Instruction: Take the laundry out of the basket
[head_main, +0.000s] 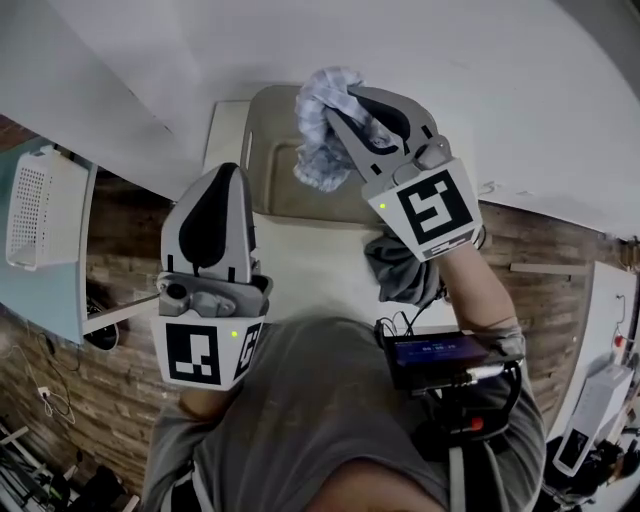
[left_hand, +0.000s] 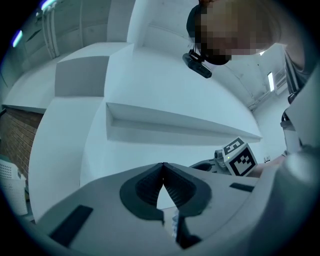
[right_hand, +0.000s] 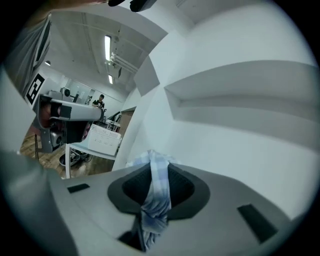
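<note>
Right gripper view, we see our right gripper (right_hand: 153, 162) clamped on a soft, crumpled blue-and-white checked cloth (right_hand: 159, 200), our smooth grey left gripper (head_main: 228, 172) at its eight o'clock, pinched together, empty.

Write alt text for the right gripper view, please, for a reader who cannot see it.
The right gripper is shut on a pale blue checked cloth bunched between its jaws. Behind are white walls; at left, a white perforated basket stands on a table.
</note>
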